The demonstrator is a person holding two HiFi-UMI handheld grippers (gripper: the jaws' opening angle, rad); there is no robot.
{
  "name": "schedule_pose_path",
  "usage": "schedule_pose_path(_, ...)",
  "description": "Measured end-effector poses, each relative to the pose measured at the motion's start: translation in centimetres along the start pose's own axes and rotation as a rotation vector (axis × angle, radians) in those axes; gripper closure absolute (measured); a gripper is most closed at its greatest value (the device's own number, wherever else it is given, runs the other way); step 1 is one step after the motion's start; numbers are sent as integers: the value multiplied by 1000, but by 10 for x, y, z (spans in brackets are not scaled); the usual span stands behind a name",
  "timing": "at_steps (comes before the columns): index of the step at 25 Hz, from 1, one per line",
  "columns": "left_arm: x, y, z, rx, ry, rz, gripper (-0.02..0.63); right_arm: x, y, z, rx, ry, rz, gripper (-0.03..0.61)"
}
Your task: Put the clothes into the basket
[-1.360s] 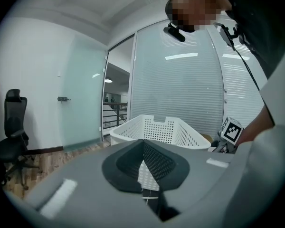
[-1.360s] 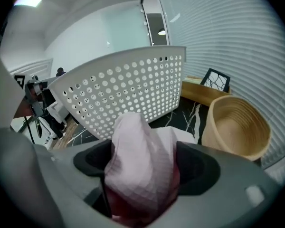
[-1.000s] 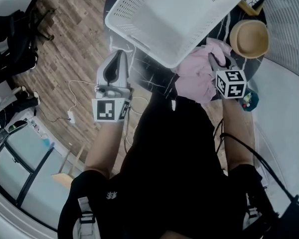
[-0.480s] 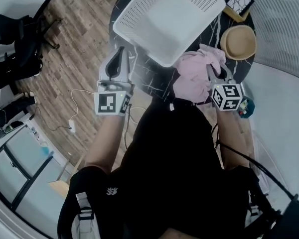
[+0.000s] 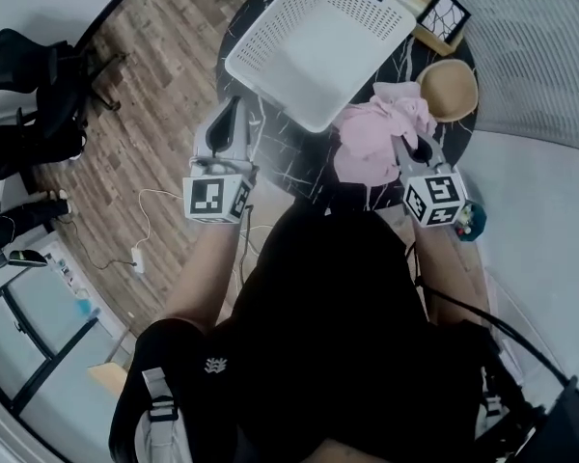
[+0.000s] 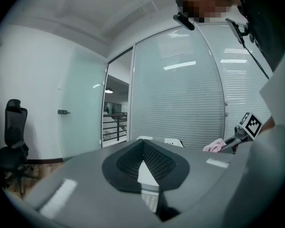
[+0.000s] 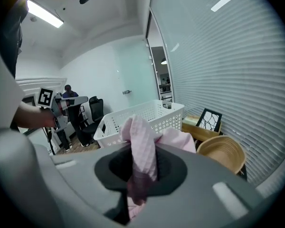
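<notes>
A white perforated basket (image 5: 314,41) stands empty on the round black marble table (image 5: 280,152); it also shows in the right gripper view (image 7: 142,118). A pink cloth (image 5: 372,138) lies bunched just right of it. My right gripper (image 5: 415,146) is at the cloth's near right side, its jaws closing, and a fold of the pink cloth (image 7: 141,146) is pinched between them. My left gripper (image 5: 230,109) hovers over the table's left edge beside the basket, shut and holding nothing (image 6: 145,167).
A round wooden bowl (image 5: 449,90) sits right of the cloth, and a framed picture on a wooden box (image 5: 442,17) is behind it. A cable and plug lie on the wooden floor (image 5: 135,230) at left. Office chairs stand at far left (image 5: 29,95).
The right gripper's jaws have drawn in on the pink cloth, which now stands bunched higher. The left gripper has kept its place beside the basket. The head view has shifted.
</notes>
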State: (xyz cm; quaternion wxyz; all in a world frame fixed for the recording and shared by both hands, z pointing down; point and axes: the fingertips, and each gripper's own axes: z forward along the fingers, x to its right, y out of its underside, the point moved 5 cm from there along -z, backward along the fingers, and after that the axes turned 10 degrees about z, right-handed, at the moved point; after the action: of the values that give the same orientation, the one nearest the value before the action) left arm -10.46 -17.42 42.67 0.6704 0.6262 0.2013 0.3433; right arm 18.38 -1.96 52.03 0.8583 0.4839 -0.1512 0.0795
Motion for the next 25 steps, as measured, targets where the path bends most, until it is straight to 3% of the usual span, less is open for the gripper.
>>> schedule_pose_path(25,-11,-80,-5,146,-34,1,606,-1,-131,-60,240,36,-127,541)
